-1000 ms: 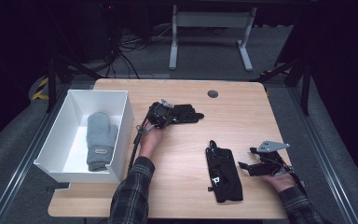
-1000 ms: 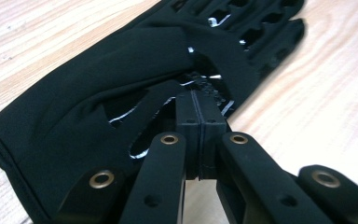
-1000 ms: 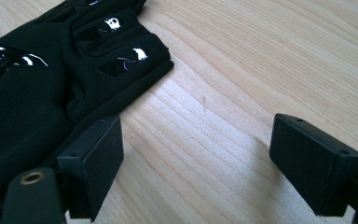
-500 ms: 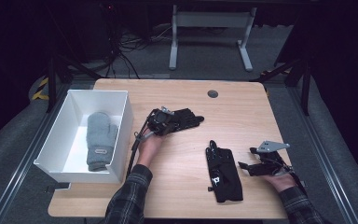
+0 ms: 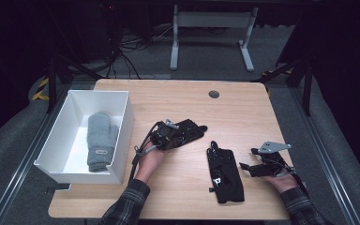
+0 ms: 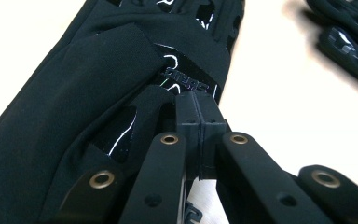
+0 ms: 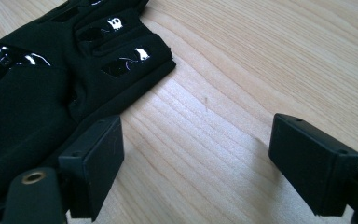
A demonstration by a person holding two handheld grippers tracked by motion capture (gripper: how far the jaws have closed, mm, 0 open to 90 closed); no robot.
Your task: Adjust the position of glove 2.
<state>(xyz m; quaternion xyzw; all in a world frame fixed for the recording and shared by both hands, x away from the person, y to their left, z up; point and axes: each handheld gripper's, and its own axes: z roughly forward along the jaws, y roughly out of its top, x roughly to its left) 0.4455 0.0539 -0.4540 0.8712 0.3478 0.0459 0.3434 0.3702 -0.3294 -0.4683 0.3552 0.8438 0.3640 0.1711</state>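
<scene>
We see left hand-held gripper [image 5: 198,129] clamped shut on black glove [image 5: 183,132], long axis pointing right, mid-frame; right hand-held gripper [image 5: 244,167] wide open, empty.

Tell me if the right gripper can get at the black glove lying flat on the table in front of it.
Probably yes. The right gripper rests on the table just right of the flat black glove, jaws open, with bare wood between. In the right gripper view the glove's edge already lies beside one pad. Nothing blocks a short sideways move.
</scene>
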